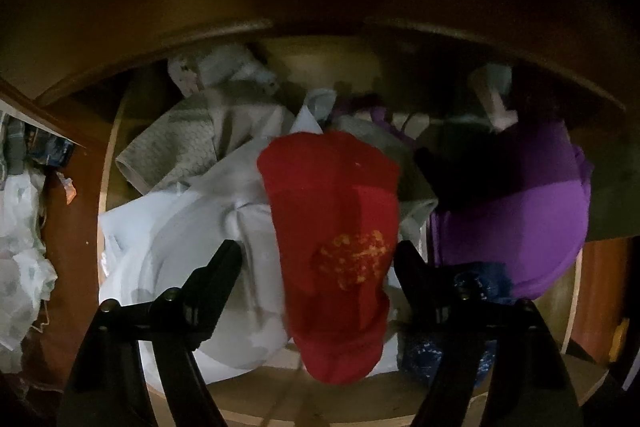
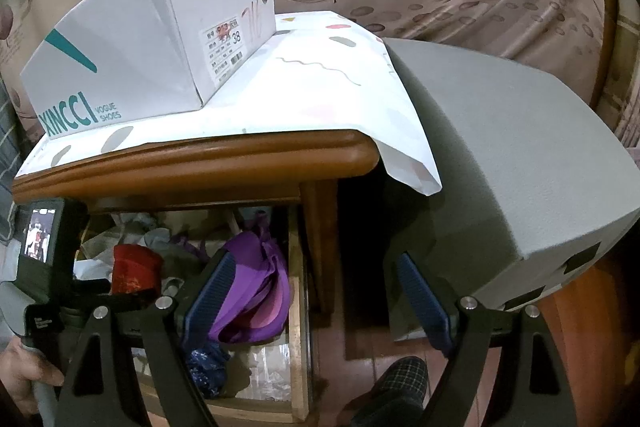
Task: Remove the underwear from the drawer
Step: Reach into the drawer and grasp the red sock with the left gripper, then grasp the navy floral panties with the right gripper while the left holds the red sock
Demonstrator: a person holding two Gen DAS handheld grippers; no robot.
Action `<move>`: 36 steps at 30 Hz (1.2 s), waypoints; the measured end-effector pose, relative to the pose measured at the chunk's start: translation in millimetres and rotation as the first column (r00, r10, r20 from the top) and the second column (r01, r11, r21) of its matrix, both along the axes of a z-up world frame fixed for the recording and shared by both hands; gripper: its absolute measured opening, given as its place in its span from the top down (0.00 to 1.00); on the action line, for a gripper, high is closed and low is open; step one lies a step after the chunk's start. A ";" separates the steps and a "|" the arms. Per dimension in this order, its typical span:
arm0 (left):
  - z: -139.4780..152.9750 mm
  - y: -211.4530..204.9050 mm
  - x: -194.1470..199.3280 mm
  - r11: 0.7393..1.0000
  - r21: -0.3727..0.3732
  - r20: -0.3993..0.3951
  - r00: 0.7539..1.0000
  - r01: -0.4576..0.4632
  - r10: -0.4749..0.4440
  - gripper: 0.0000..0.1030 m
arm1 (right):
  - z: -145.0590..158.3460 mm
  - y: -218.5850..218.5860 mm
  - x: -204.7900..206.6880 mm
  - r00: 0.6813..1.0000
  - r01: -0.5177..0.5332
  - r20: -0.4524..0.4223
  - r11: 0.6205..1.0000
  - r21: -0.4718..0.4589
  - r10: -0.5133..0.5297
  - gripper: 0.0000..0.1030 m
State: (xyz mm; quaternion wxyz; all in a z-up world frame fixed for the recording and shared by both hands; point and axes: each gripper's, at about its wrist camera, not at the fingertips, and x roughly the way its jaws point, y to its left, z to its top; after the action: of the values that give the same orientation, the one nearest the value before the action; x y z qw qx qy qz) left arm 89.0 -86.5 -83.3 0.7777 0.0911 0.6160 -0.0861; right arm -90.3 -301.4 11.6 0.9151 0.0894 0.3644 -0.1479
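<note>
Left fingers astride red underwear; contact unclear.

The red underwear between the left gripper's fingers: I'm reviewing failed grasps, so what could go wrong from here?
The left gripper has its fingers wide apart around the red underwear, not clamped, so closing may catch only a loose fold and slip. The white cloth lies against it and could be dragged along. The drawer sits under the tabletop's edge, so lifting may snag.

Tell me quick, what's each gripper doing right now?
Left gripper: open, fingers either side of the red underwear; grip cannot be told.
Right gripper: open, holding nothing.
</note>
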 end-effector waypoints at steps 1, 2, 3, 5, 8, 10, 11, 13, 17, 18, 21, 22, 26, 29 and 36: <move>-3.6 -2.4 1.3 1.000 0.016 -0.020 1.000 0.012 -0.012 0.28 | 0.0 -0.4 0.0 1.000 0.001 -0.001 1.000 -0.001 -0.001 0.17; -6.5 -4.5 2.7 0.999 0.034 -0.034 0.999 0.021 -0.019 0.28 | -0.4 0.0 0.1 1.000 0.001 -0.003 1.000 -0.001 -0.001 0.17; -7.3 -5.2 3.0 0.999 0.042 -0.041 0.999 0.017 -0.015 0.28 | -0.3 0.3 0.2 1.000 0.002 -0.003 1.000 0.000 -0.002 0.17; -9.9 -5.7 3.4 0.999 0.049 -0.050 0.999 0.010 -0.008 0.28 | -1.0 0.9 1.1 1.000 0.000 -0.006 1.000 0.002 0.000 0.17; -12.5 -4.6 2.5 0.998 0.066 -0.042 0.999 0.021 -0.018 0.41 | -1.7 1.0 0.9 1.000 -0.004 -0.008 1.000 0.006 0.004 0.17; -14.5 -3.6 0.8 0.998 0.050 -0.043 0.999 0.029 -0.027 0.67 | -2.2 1.4 0.8 1.000 -0.005 -0.012 1.000 0.003 0.005 0.17; -16.7 -1.9 -0.5 0.999 0.039 -0.053 0.998 0.021 -0.019 0.70 | -2.4 1.3 0.8 1.000 -0.007 -0.012 1.000 0.006 0.007 0.17; -15.7 0.1 -2.5 1.000 0.026 -0.042 0.999 0.010 -0.009 0.73 | -2.7 0.8 0.9 1.000 -0.008 -0.013 1.000 0.011 0.008 0.17; -12.5 4.1 -10.2 1.000 0.004 -0.013 1.000 0.023 -0.023 0.77 | -4.5 2.0 2.3 1.000 -0.019 -0.023 1.000 0.015 0.020 0.17; -11.8 4.7 -11.9 1.000 -0.001 -0.011 1.000 0.027 -0.027 0.77 | -4.9 2.7 2.9 0.999 -0.025 -0.026 1.000 0.017 0.025 0.17; -3.1 5.5 -18.9 0.998 -0.057 -0.016 0.999 0.034 -0.035 0.78 | -9.5 9.6 7.0 0.996 -0.072 -0.049 0.997 0.037 0.073 0.17; 0.3 7.3 -21.8 0.996 -0.079 -0.018 0.999 0.037 -0.038 0.78 | -11.2 11.3 7.9 0.995 -0.083 -0.056 0.995 0.048 0.086 0.17; 16.4 16.9 -34.9 0.987 -0.148 0.009 0.998 0.058 -0.058 0.78 | -27.3 23.2 17.6 0.977 -0.150 -0.133 0.979 0.137 0.168 0.17; 28.7 27.9 -40.8 0.981 -0.182 0.038 0.997 0.072 -0.067 0.78 | -42.5 28.8 24.7 0.958 -0.172 -0.182 0.952 0.255 0.222 0.17; 56.8 49.5 -53.3 0.973 -0.207 0.136 0.988 0.097 -0.069 0.77 | -76.9 51.8 38.5 0.916 -0.152 -0.291 0.911 0.383 0.275 0.17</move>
State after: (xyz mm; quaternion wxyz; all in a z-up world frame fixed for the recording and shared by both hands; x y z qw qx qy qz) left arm 35.7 -37.0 -26.5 0.8165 0.0383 0.5478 -0.1782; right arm -51.8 -249.5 -65.3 0.8184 0.1842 0.5442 0.0090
